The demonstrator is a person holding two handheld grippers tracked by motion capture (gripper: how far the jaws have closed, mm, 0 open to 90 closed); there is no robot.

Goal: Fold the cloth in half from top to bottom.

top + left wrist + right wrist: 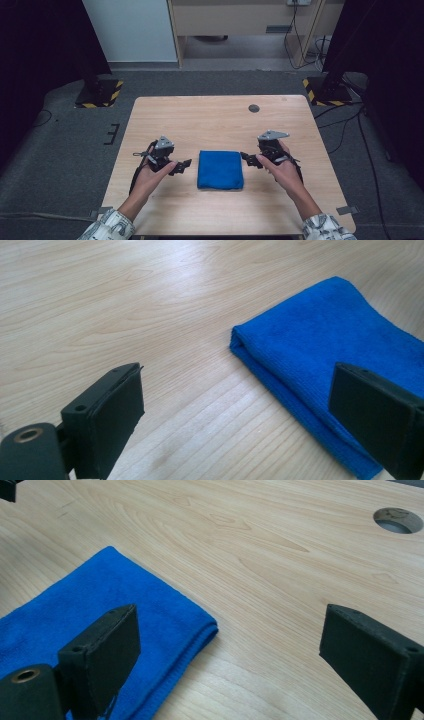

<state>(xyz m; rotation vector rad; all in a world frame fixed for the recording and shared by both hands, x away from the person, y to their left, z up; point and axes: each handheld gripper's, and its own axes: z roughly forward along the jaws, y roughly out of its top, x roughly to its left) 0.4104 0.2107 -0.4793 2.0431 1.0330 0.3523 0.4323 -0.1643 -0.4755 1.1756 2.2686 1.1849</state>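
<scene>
A folded blue cloth [220, 170] lay flat on the wooden table [220, 120], about midway between its left and right edges and nearer the near edge than the far one; its folded edges looked neat and square. The left gripper [183, 165] hung just beside the cloth's left edge, its jaws spread wide with nothing between them but bare wood; in the left gripper view the cloth [325, 355] lay partly behind one jaw, untouched. The right gripper [246, 159] stood just beside the cloth's right edge, near its far right corner, jaws likewise spread wide and holding nothing; in the right gripper view the cloth [105, 605] sat behind one jaw. A round hole [254, 108] showed in the table towards the far edge, right of the middle, well apart from the cloth.
</scene>
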